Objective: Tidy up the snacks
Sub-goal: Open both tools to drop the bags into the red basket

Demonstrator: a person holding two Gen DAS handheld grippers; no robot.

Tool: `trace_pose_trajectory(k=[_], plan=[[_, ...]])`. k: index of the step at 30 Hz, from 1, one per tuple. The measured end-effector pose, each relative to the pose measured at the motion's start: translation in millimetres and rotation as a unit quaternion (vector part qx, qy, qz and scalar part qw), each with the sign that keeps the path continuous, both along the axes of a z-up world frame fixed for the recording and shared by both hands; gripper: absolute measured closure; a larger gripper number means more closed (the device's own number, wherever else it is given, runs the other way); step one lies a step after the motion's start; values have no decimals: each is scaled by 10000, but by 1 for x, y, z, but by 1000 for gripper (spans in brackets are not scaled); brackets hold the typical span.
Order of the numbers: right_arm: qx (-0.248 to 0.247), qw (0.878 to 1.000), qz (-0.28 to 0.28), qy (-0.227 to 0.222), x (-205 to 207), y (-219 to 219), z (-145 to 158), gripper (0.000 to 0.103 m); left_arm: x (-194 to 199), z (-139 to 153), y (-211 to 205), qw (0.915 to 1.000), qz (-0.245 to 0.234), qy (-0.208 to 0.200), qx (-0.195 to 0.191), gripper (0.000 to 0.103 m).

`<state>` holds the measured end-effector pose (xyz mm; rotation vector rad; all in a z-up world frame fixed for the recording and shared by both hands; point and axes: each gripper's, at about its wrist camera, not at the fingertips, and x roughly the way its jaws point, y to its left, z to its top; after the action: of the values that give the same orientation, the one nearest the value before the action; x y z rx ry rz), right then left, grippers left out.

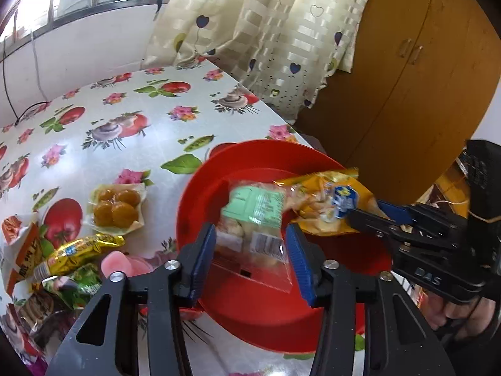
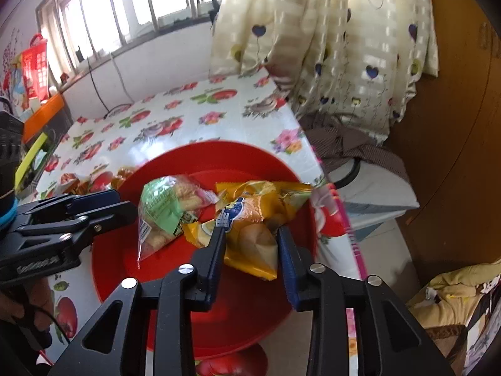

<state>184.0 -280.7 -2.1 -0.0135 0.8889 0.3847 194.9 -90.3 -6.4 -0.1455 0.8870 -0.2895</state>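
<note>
A red bowl (image 1: 188, 206) (image 2: 219, 147) stands near the right edge of the flower-print table. Two snacks are in it. A clear packet with a green label (image 1: 256, 206) (image 2: 162, 203) leans on the bowl floor just ahead of my left gripper (image 1: 250, 244) (image 2: 125, 210), which is open and not pressing on it. To its right is a puffy yellow packet with a blue logo (image 1: 316, 185) (image 2: 250, 250). My right gripper (image 2: 250, 241) (image 1: 353, 214) is shut on its near end, low over the bowl.
More snacks lie on the table left of the bowl: a clear tray of round yellow pastries (image 1: 116, 208), a gold wrapper (image 1: 78, 250), a green packet (image 1: 81, 285) and an orange packet (image 1: 25, 250). A curtain (image 1: 266, 31) and a wooden cabinet (image 1: 407, 94) stand past the table's right edge.
</note>
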Motion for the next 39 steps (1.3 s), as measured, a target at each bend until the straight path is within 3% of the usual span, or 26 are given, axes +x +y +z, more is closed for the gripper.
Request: trace_pose_trajectory(k=[4,11,23,39], plan=[[-54,9999,90,-36,8,11,-1,73,2,-4,-4,9998,-166,111,-90,71],[22,9999,109,0,12,11,0,73,-2,-7,-8,9987,-306,263,-316,71],[115,9999,75,-83,-3,2,10,72,18,-20,-14,9993,-196,322,7,71],[-78,9982,498,-329,-54,27,32,48,-39,15,4,9998,159,-78,73,71]])
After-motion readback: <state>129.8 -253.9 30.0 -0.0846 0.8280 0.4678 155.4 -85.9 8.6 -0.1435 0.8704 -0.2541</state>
